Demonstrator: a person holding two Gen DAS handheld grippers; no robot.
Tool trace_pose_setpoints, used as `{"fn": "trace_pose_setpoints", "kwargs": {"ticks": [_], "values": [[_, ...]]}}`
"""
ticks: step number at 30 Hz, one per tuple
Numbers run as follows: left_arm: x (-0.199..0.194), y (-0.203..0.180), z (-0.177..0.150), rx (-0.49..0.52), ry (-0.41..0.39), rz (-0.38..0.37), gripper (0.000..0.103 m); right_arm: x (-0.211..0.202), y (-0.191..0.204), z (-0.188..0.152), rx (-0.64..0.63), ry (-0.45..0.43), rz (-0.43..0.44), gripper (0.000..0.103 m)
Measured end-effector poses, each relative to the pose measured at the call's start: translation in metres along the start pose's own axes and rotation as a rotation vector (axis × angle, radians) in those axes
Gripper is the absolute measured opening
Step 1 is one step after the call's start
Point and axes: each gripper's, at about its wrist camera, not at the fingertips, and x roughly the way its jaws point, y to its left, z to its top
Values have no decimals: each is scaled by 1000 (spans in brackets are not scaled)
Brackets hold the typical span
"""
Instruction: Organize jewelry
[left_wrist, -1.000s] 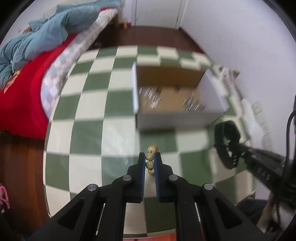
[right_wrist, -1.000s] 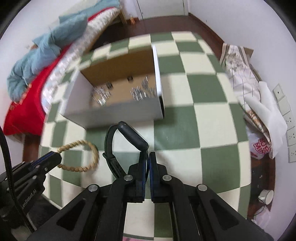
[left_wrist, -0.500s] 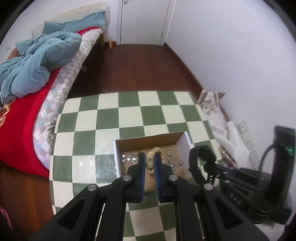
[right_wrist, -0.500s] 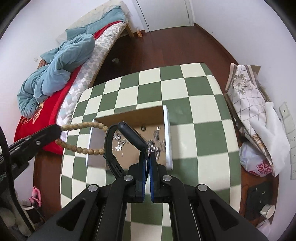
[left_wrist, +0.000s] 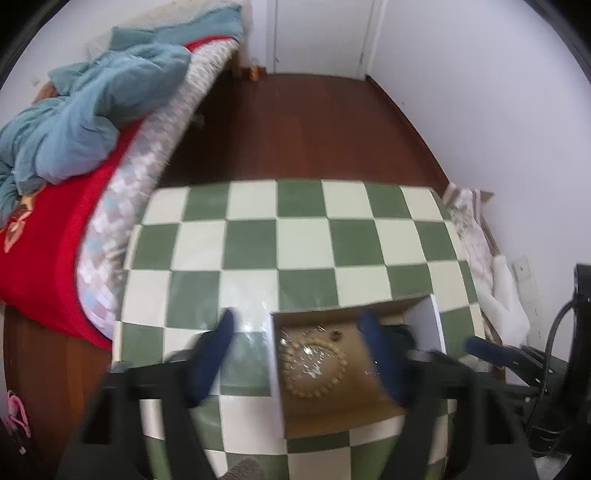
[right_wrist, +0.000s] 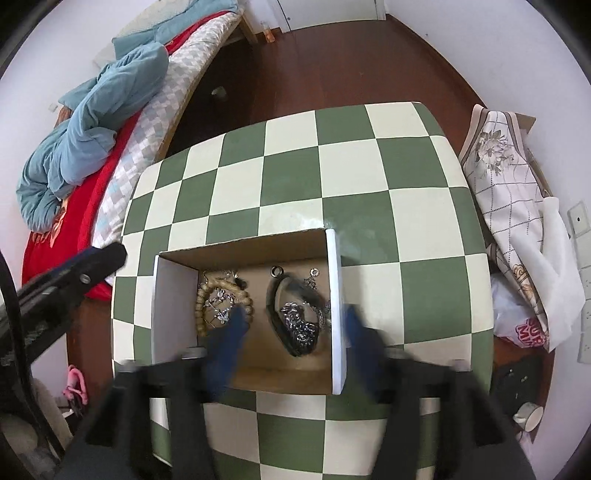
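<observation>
the green-and-cream checkered counter (right_wrist: 369, 206) carries an open cardboard box (right_wrist: 338, 306) with white side walls. above the box, the left gripper (left_wrist: 299, 354) and the right gripper (right_wrist: 293, 334) both hang with blue-padded fingers spreading apart, blurred, nothing pressed between them. inside the box a black bangle (right_wrist: 275, 314) lies on the right around a silver chain (right_wrist: 299, 326), and a wooden bead bracelet (left_wrist: 314, 365) lies on the left over small silver pieces.
</observation>
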Motion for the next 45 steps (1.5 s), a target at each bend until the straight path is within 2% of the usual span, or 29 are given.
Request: {"fn": "trace_pose_setpoints", "kwargs": {"ticks": [1,2,3,5,8,11,14,22,27,34,41,45], "values": [[-3,1,0,3,-11,23,92,-2,1,-1,-9,-3,-18,75],[-5,3,-2,7,-20,45,96,-4,2,-2,-22,0,-41,80],[-6,5,-5,11,-24,70,103,-6,3,-4,-32,6,-59,91],[-4,8,-12,13,-13,115,103,-6,8,-9,-60,35,-95,101],[-3,14,-27,4,-3,157,103,-2,13,-19,-102,83,-160,102],[-2,16,-46,0,6,175,103,-3,16,-31,-107,98,-169,102],[-3,16,-60,-11,30,157,103,-8,18,-40,-116,76,-195,103],[-41,13,-81,-23,-14,153,103,-35,19,-67,-110,35,-200,103],[-86,12,-91,-31,-79,135,103,-69,19,-86,-99,-22,-203,103],[-153,10,-112,-42,-167,136,103,-139,28,-119,-98,-133,-203,103],[-202,4,-132,-15,-208,118,103,-204,39,-151,-103,-231,-217,103],[-218,6,-137,-37,-194,111,103,-235,45,-165,-112,-270,-233,103]]}}
